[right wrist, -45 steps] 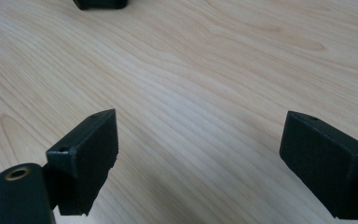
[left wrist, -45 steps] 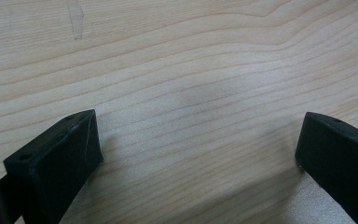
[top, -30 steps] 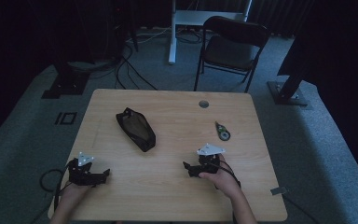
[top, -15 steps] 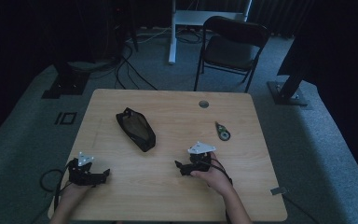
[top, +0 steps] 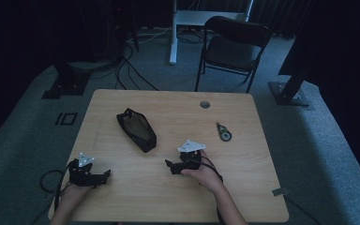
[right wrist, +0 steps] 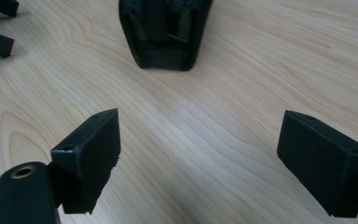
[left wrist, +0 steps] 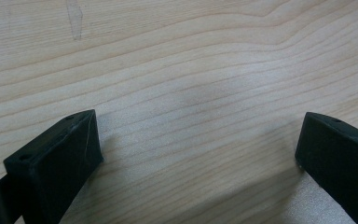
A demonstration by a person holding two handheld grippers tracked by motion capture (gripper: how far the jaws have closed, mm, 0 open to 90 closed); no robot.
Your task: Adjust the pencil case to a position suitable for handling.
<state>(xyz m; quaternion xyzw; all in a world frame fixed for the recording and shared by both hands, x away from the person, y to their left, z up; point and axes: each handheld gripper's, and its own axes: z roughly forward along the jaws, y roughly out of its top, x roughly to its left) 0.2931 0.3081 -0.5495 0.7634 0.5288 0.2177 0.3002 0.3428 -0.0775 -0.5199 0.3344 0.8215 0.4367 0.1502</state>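
Step in hand, as I judge it: approach to the black pouch (top: 136,130), which lies mid-table left of centre, untouched, with my right hand-held gripper (top: 171,167) just short of its near end, jaws wide apart and aimed at it. Left hand-held gripper (top: 104,176): resting near the front-left of the table (top: 243,187), jaws likewise spread, nothing between them. Next move, I reckon: ease the right one forward until the pouch's end sits between the jaws, then close; the small green tool (top: 223,131) to the right stays well apart.
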